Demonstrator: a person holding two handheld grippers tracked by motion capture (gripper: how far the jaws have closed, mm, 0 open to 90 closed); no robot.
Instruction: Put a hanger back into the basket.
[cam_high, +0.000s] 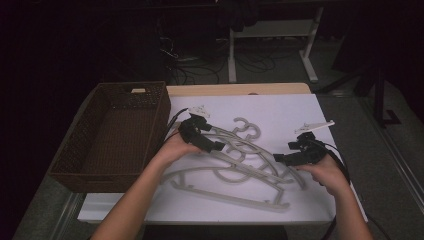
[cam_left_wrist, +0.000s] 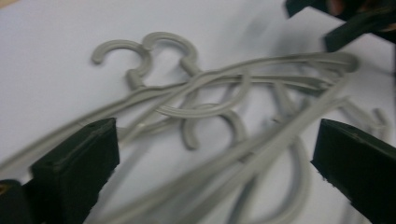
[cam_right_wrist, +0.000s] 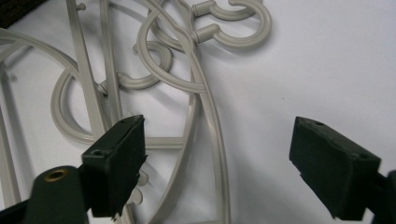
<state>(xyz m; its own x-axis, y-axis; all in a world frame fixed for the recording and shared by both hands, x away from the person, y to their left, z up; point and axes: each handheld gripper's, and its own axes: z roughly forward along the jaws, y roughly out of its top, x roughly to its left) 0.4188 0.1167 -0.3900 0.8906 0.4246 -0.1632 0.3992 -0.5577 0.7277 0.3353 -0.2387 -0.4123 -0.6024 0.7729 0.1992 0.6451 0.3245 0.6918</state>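
**Hangers wait in a heap beside an unfilled basket**

A tangle of grey plastic hangers (cam_high: 235, 160) lies on the white sheet covering the worktop (cam_high: 300, 107), just to the right of a dark woven basket (cam_high: 117, 135). The basket stands at the left end of the worktop and nothing can be seen inside it, so by the look of it none of the hangers has gone in yet and the whole heap is left to deal with.

The left hand-held gripper (cam_high: 216, 146) hovers over the basket-side end of the heap. In the left gripper view its jaws stand wide apart with hanger arms (cam_left_wrist: 224, 93) passing below and between them, and neither pad presses on anything. The right hand-held gripper (cam_high: 281, 158) sits at the end of the heap farthest from the basket, pointing back toward it. In the right gripper view its jaws are also spread, with one thin hanger arm (cam_right_wrist: 212, 126) running through the gap; the pads appear clear of it, so it holds nothing.

Several hooks (cam_high: 247, 129) interlock at the back of the heap, on the side away from the person, and freeing one hanger from the rest is likely the slower part of the job.

No brand, label or writing can be read on the hangers, the basket or either hand-held gripper.
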